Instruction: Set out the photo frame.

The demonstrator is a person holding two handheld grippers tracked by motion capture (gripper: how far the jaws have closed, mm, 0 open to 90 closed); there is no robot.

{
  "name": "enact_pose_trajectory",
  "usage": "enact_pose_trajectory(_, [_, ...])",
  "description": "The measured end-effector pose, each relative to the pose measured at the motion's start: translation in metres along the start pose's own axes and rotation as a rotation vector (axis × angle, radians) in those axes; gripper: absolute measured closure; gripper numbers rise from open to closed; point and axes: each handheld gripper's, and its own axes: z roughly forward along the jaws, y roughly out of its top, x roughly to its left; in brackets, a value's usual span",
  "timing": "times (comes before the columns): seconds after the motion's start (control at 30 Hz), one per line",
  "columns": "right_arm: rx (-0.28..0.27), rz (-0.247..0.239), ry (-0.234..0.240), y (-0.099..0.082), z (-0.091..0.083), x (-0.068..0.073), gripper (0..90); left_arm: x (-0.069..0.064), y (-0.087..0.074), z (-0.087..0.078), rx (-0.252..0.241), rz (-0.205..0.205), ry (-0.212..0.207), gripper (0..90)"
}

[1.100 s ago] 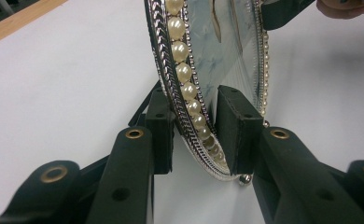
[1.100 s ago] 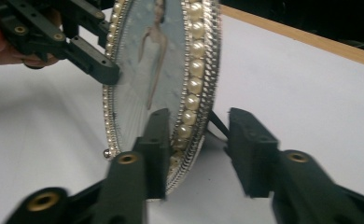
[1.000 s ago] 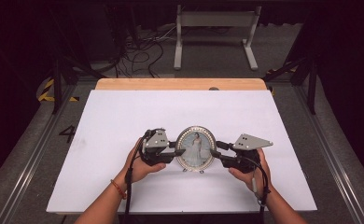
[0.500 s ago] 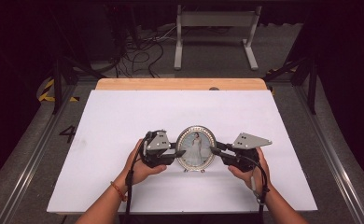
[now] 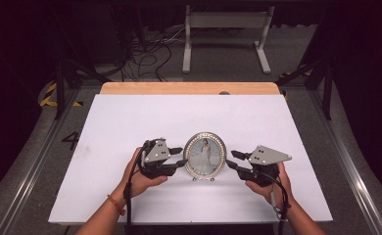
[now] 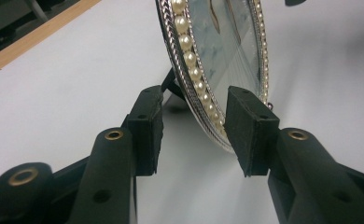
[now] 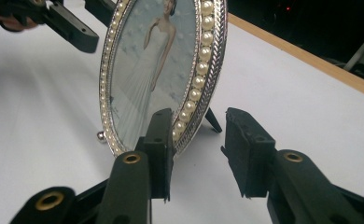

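Pearl-edged oval photo frame [image 5: 205,155] stands upright on the white table [image 5: 130,117], between the two grippers. Left gripper [image 5: 178,157] has its jaws apart around the frame's edge, just opened, pads not pressing. Right gripper [image 5: 233,160] also has just opened; its jaws stand apart, with the frame's rim just before them.

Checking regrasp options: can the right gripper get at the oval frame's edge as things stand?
Probably yes. The right gripper, whose jaws have just been opening, already straddles the oval frame at its pearl rim, pads off it; nothing on the table intervenes.
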Motion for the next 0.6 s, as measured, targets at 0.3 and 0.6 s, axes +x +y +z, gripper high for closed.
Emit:
enact_pose_trajectory(0.3, [0.034,-0.061,-0.042,-0.011,-0.018,0.001,50.9,-0.009,-0.023,-0.029,0.025,0.032,0.086,40.9])
enact_pose_trajectory(0.6, [0.063,-0.066,-0.091,-0.035,-0.033,-0.011,38.2,-0.003,-0.061,-0.058,0.042,-0.038,0.170,24.1])
